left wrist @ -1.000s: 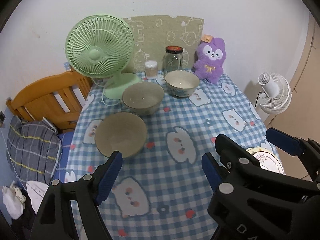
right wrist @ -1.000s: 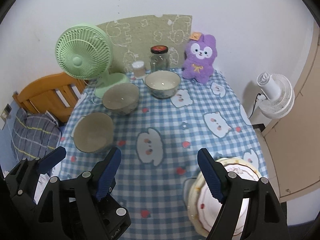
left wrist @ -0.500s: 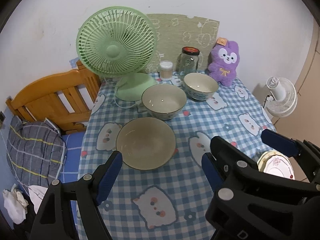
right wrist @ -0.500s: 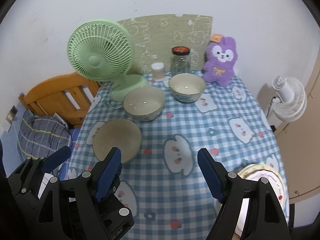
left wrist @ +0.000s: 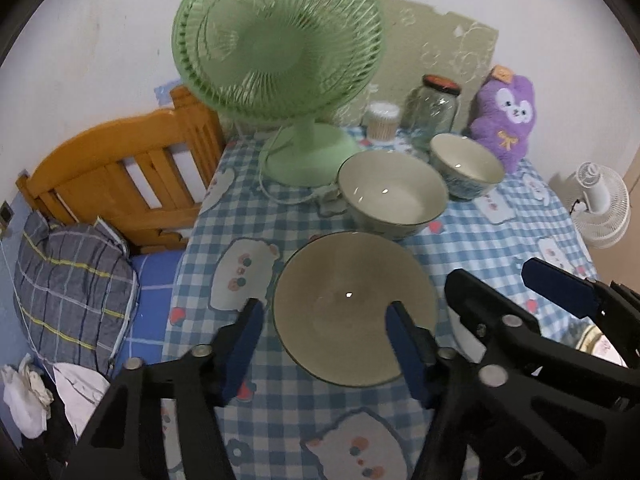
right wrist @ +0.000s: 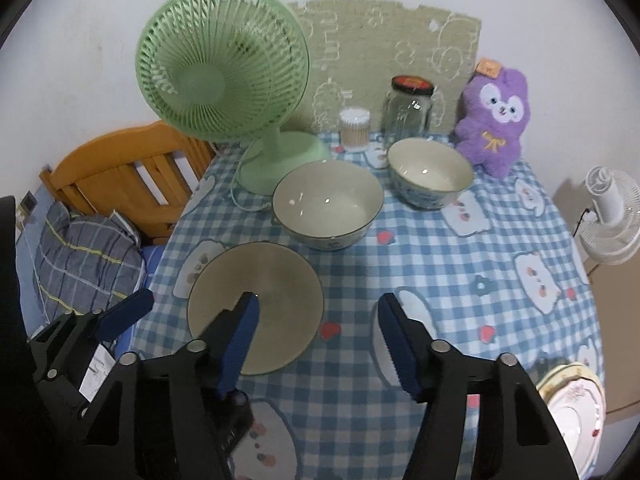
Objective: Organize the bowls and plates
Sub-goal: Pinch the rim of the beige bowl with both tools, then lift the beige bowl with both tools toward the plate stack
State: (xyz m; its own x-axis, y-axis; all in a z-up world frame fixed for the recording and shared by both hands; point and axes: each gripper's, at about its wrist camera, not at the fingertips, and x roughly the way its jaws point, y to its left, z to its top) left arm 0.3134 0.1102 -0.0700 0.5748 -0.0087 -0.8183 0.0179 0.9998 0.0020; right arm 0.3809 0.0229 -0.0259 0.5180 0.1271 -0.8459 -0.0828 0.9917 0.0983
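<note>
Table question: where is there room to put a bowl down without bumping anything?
The biggest bare patch of tablecloth lies right of the tan bowl, in front of the two white bowls, and beyond the plates. The back is crowded: green fan, jar, swab pot, purple plush.

home bedroom | wooden bed frame (left wrist: 116,172) | plush toy (right wrist: 494,116) | checked tablecloth (right wrist: 440,264)

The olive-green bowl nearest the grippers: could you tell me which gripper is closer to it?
Left. The left gripper is open with its fingers straddling the olive-green bowl; the right gripper is open beside the bowl, toward its right rim.
</note>
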